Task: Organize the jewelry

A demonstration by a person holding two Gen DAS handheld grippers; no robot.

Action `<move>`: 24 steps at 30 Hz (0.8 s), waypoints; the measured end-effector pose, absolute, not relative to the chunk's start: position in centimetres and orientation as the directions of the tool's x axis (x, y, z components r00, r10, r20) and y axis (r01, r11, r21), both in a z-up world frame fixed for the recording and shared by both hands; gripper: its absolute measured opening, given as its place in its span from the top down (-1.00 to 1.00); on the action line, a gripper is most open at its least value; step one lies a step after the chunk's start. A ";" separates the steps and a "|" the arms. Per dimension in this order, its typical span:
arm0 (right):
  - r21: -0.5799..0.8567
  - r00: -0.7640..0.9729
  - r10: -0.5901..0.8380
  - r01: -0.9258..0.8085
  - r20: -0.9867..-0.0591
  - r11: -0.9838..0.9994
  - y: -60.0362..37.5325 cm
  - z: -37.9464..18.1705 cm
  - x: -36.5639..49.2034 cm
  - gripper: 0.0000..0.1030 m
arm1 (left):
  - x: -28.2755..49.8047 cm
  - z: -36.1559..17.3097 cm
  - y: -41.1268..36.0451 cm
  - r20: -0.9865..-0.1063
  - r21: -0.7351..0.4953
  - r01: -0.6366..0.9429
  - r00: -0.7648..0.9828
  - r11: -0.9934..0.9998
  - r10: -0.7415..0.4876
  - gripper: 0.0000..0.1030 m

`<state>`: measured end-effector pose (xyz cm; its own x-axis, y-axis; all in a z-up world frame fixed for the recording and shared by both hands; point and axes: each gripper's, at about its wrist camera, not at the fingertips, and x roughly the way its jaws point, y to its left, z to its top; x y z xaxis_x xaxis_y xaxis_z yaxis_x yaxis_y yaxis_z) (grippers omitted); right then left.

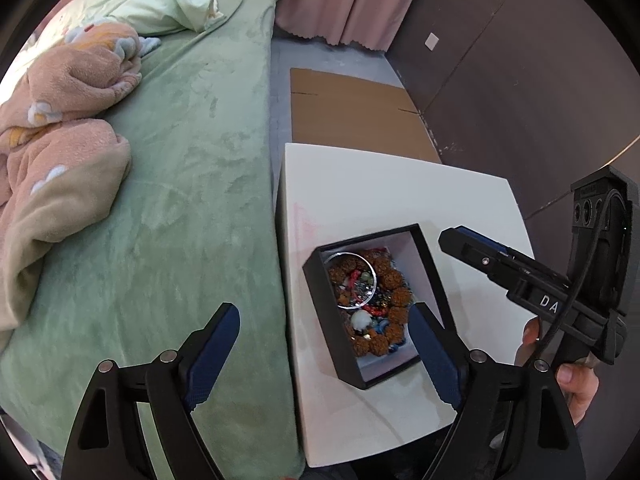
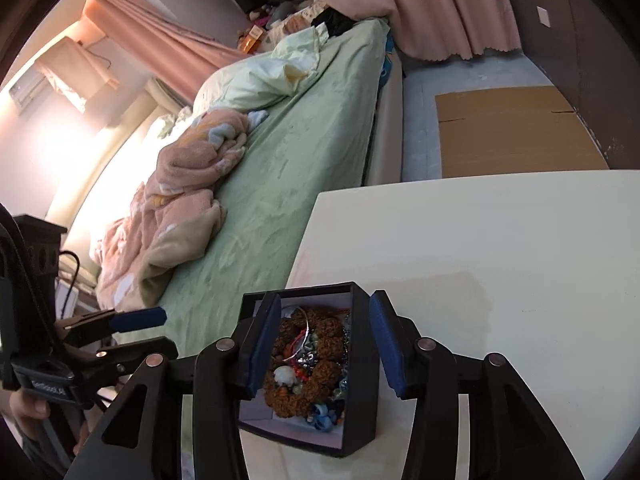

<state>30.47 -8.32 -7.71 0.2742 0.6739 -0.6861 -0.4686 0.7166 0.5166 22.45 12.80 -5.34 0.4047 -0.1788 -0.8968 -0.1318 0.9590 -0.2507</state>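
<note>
Bedroom setting: green bed (image 1: pixel 192 168) with a pink blanket (image 1: pixel 60 120) bunched on it, white tabletop (image 1: pixel 400 200) right beside the bed, flattened cardboard (image 1: pixel 352 112) on the floor beyond.

Left wrist view: your left tongs (image 1: pixel 324 356) stand wide with nothing between the pads. One blue pad hangs over the bed edge, the other over the near right corner of the black box (image 1: pixel 348 360). The box sits open on the tabletop near the bed-side edge, so both hands can reach in from above. It is packed with jewelry: a brown bead bracelet (image 1: pixel 396 296) curled round the pile, a silver bangle (image 1: pixel 352 280) lying on top, and small mixed beads underneath. Your right tongs (image 1: pixel 452 240) come in from the right, tips just past the box's far right wall, your hand (image 1: pixel 576 380) on the grip.

Right wrist view: right tongs (image 2: pixel 324 348) are partly open and straddle the box (image 2: pixel 360 360). The left pad is inside, over the left wall, and the right pad is outside the right wall. Neither pad looks pressed on anything, so I'd call nothing held. The bangle (image 2: pixel 306 338) and bracelet (image 2: pixel 324 372) lie directly between the pads, lower down. Left tongs (image 2: pixel 156 332) show at the left, over the bed edge, well clear of the box.

Judgement: jewelry looks already gathered in the box, both tongs free.
</note>
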 end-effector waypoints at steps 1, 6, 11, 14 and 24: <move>0.520 0.281 0.674 -0.461 -0.683 0.719 -8.8 -7.7 30.3 0.09 | 22.1 -5.2 12.7 -0.893 -0.259 -0.134 0.410 0.957 -0.184 -0.68; 0.529 0.317 0.672 -0.433 -0.669 0.730 -10.9 -7.4 28.9 0.06 | 20.1 -4.4 12.4 -0.864 -0.284 -0.159 0.470 0.946 -0.180 -0.68; 0.505 0.377 0.636 -0.392 -0.674 0.769 -12.2 -6.3 27.1 -0.41 | 18.2 -3.3 11.6 -0.835 -0.297 -0.188 0.527 0.936 -0.159 -0.72; 0.479 0.405 0.610 -0.383 -0.681 0.790 -13.2 -5.2 25.8 -0.50 | 17.1 -2.7 10.9 -0.819 -0.309 -0.187 0.551 0.933 -0.161 -0.90; 0.493 0.482 0.536 -0.225 -0.694 0.841 -19.9 -3.8 21.2 -0.93 | 13.8 -1.1 7.5 -0.785 -0.304 -0.170 0.602 0.937 -0.146 -0.99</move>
